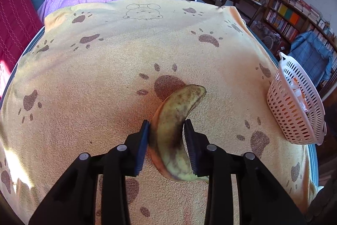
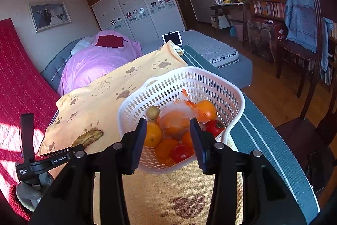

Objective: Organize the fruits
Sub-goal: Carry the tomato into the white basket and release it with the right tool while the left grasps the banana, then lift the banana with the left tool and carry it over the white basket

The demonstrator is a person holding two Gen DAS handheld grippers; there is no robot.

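Left gripper is clamped on the banana, which lies on the towel, with the basket off at three o'clock. Right gripper hovers at the basket with its jaws apart and nothing between them. Oranges and tomatoes are already inside, so I'd say the banana looks like the last fruit left.
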